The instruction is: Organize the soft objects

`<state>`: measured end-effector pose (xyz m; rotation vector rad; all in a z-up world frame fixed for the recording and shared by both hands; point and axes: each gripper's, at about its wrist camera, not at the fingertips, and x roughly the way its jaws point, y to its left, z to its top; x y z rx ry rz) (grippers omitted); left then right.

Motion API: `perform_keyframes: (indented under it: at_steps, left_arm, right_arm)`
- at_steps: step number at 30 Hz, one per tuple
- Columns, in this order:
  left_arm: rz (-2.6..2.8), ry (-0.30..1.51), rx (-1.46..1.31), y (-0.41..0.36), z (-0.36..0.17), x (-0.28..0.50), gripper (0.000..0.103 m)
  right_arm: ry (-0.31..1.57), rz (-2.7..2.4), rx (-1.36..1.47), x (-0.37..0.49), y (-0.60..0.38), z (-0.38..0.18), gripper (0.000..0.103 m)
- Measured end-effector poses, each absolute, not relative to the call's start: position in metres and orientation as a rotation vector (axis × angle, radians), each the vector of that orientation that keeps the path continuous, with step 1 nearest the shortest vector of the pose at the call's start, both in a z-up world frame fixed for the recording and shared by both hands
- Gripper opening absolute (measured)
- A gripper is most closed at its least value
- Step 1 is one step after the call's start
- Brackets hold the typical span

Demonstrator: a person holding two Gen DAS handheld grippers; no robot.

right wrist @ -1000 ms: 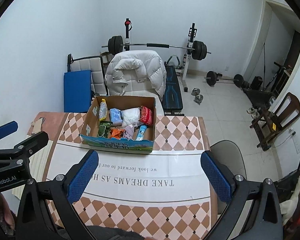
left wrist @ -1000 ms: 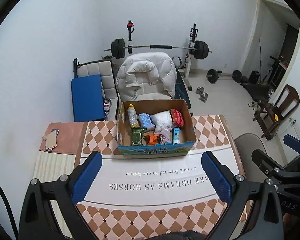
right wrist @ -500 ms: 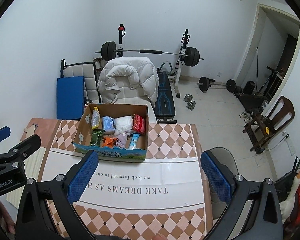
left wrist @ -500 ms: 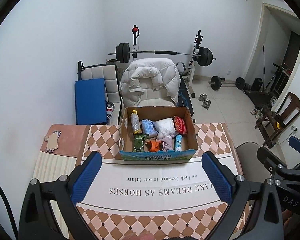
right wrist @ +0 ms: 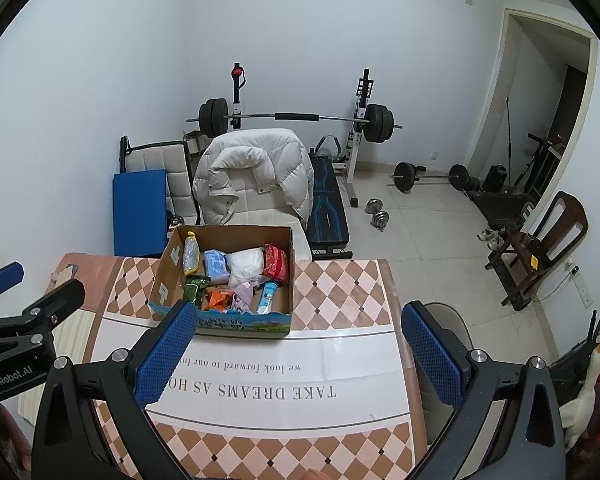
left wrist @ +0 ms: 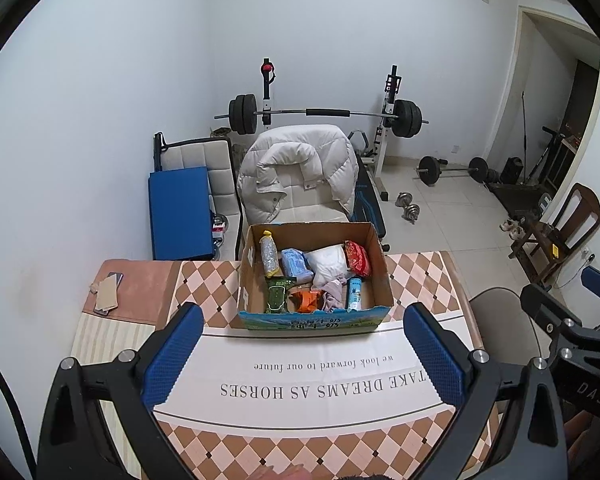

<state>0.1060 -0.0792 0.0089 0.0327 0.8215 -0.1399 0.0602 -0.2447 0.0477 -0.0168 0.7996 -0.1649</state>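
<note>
Home, spare room doubling as gym. Barbell (left wrist: 324,113) on a rack against the white wall, weight bench (right wrist: 327,208) below it, loose dumbbells (left wrist: 408,207) and a second bar w/ plates (right wrist: 430,176) on the tiled floor. Domestic bits too: puffy white jacket (left wrist: 298,172) draped over a chair, wooden chair (right wrist: 540,236) by the doorway, checkered cloth on the surface (left wrist: 416,276).

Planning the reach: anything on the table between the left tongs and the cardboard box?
Nothing visible. Only bare tablecloth lies between the open left tongs and the cardboard box; its near wall faces them.
</note>
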Motion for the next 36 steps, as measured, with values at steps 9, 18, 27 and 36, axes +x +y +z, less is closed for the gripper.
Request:
perform_keyframes:
  at_steps: [9, 18, 27, 36]
  left_arm:
    - [-0.144, 0.824, 0.027, -0.08, 0.0091, 0.1089, 0.102]
    - [-0.143, 0.826, 0.029, -0.0832, 0.0104, 0.1098, 0.102]
    - [-0.14, 0.825, 0.027, -0.0824, 0.0108, 0.1119, 0.102]
    - [-0.137, 0.816, 0.026, -0.0766, 0.0127, 0.1147, 0.102]
  right_arm:
    - [0.802, -0.167, -0.015, 0.0609, -0.2479, 0.0481, 0.103]
    - [0.799, -0.167, -0.018, 0.0606, -0.2496, 0.0487, 0.103]
    - [0.796, -0.166, -0.02, 0.0624, -0.2531, 0.0516, 0.103]
    - [0.794, -0.156, -0.019, 0.0642, -0.2519, 0.0549, 0.103]
